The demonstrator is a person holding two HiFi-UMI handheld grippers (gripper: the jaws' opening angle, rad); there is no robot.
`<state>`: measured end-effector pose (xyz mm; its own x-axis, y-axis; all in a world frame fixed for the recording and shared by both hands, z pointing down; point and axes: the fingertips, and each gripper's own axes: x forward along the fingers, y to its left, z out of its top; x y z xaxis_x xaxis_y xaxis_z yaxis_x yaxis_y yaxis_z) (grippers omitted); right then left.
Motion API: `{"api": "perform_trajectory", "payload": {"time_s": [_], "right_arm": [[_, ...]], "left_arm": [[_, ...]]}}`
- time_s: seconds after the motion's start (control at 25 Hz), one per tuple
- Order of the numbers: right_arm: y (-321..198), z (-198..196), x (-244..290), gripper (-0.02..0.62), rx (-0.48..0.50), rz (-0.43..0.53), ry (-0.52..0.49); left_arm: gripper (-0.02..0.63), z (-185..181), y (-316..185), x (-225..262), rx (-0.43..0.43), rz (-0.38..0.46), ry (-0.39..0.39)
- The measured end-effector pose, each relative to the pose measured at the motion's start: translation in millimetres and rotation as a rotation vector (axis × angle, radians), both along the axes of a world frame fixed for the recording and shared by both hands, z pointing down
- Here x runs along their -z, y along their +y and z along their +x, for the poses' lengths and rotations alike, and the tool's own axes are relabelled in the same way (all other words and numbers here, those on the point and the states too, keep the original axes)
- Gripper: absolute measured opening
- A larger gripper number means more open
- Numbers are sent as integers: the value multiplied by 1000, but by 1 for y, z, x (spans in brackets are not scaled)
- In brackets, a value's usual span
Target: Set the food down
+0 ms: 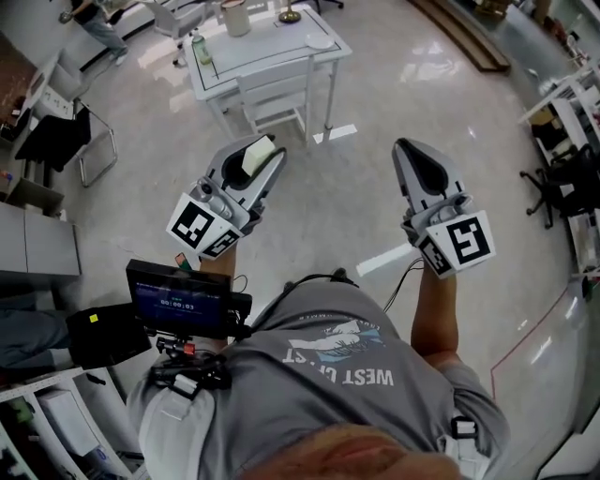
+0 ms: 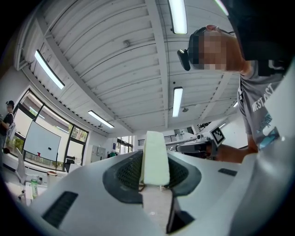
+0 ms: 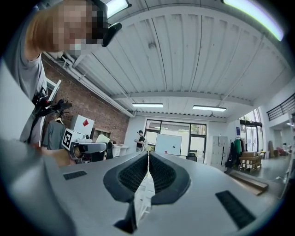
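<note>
We grip the pale food bar in our left tongs, mid-air; our right tongs are closed, empty. The counter lies well ahead: setting down remains.

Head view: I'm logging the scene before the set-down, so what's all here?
Food block: one, pale green, gripped at left.
Table: one, white, ahead on the floor.
Bottle: one, green, table's left side.
Container: one, white, table's far edge.
Office chair: one, black, far right.
Monitor: one, black, lower left.
Person: one, grey shirt, bottom centre.
Left gripper: one, white, shut on the food block.
Right gripper: one, white, shut, empty.
</note>
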<state>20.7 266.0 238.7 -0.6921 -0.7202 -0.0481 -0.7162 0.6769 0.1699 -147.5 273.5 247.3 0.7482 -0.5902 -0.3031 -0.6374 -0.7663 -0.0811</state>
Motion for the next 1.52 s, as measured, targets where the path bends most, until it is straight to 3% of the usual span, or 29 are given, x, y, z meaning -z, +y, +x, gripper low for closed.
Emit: {"api": "perform_trajectory", "payload": {"time_s": [0.28,0.48,1.04,1.28,1.52], "right_arm": [[-34,33,4,8,52,10,-11],[-88,59,-5,8,86,29,-13],[-86,57,-12,8,69,5,-41],[-139,23,-4,8,39,-7,-32],[-161,3,-6,8,-4,-1,-21]], "left_arm": [[114,37,-31,2,33,7,-4],[114,76,-86,-12,41,21,-18],[114,88,-85,-13,-10,15,-41],[114,48,-140,2,-25,20,-26],[114,20,-164,1,-47,25,-15]]}}
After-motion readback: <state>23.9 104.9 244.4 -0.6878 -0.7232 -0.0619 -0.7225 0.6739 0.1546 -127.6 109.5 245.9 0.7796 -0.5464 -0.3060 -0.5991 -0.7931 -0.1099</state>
